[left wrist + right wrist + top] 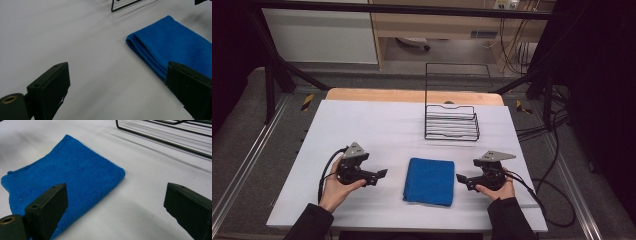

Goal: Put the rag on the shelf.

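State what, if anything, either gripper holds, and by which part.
Nothing is held. The left gripper and right gripper are both open beside the folded blue cloth, which lies free on the table.

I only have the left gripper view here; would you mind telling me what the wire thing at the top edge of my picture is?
Observer: It is a black wire basket with a tall back frame, standing beyond the blue cloth.
Operator: Thank you. Where is the right gripper?
Observer: The right gripper sits just right of the cloth, pointing at it, fingers wide apart and nothing between them.
Operator: And how is the cloth lying overall?
Observer: Folded into a neat rectangle, flat on the white table, between the right gripper and the left gripper.
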### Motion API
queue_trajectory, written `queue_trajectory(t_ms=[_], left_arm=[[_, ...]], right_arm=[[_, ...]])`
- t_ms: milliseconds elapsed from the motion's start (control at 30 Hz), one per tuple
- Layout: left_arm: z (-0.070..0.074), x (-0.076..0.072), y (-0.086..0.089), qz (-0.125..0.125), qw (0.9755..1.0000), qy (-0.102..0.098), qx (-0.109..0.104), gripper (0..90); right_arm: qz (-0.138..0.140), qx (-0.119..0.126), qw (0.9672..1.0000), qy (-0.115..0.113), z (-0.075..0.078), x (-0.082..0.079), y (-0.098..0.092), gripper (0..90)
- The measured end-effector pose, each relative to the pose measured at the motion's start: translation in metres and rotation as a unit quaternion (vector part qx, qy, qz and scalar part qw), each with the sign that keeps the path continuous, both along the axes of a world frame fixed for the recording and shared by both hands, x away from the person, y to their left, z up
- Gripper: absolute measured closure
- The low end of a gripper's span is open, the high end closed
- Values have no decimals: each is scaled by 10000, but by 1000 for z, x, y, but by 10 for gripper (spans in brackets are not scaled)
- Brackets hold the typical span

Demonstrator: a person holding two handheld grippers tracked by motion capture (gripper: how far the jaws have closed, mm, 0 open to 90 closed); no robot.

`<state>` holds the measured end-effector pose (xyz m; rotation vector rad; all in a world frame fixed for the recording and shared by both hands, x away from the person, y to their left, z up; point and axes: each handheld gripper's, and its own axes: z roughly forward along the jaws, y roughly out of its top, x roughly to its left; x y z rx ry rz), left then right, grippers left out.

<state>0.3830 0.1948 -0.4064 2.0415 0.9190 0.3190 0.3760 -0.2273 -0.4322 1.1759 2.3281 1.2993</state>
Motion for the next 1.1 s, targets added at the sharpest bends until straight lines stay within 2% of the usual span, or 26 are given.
queue_trajectory(t_ms=[100, 200, 300, 433, 567, 633, 700, 800, 867, 933, 1033, 1067, 1100], left_arm=[[2, 4, -17, -94, 10000, 9, 21, 62], [3, 8, -32, -152, 9998, -9, 129, 65], [1, 14, -45, -193, 9996, 57, 188, 76], [-3, 23, -60, -191, 9992, 185, 283, 131], [-6, 31, -73, -151, 9991, 297, 264, 181], [-8, 34, -80, -123, 9987, 302, 379, 209], [-10, 37, -86, -97, 9986, 361, 385, 224], [-14, 41, -93, -59, 9984, 386, 411, 307], [-17, 42, -98, -65, 9979, 408, 502, 323], [-20, 44, -100, -53, 9973, 446, 575, 383], [-24, 47, -101, -22, 9966, 578, 585, 434], [-26, 48, -100, -9, 9964, 647, 552, 484], [-27, 50, -100, -31, 9961, 672, 563, 484]], right_arm=[[-24, 15, 10000, 2, -1, -4, -1, 43], [-41, 18, 10000, -7, -1, -6, -2, 37], [-58, 1, 10000, -8, -1, -7, -2, 35], [-55, 62, 10000, -10, 0, -9, -2, 43], [-79, 34, 10000, -20, -1, -8, -2, 44], [-85, 29, 10000, -12, -1, -8, -2, 45], [-84, 34, 10000, -11, -1, -8, -2, 46], [-74, 29, 10000, 1, -1, -8, -2, 54], [-69, 18, 10000, 10, -1, -8, -1, 55], [-49, 0, 10000, 9, -2, -8, -1, 62], [-43, -6, 10000, 28, -2, -8, -1, 69], [-24, -19, 10000, 52, -3, -8, 0, 77], [-24, -19, 10000, 52, -3, -8, 0, 77]])
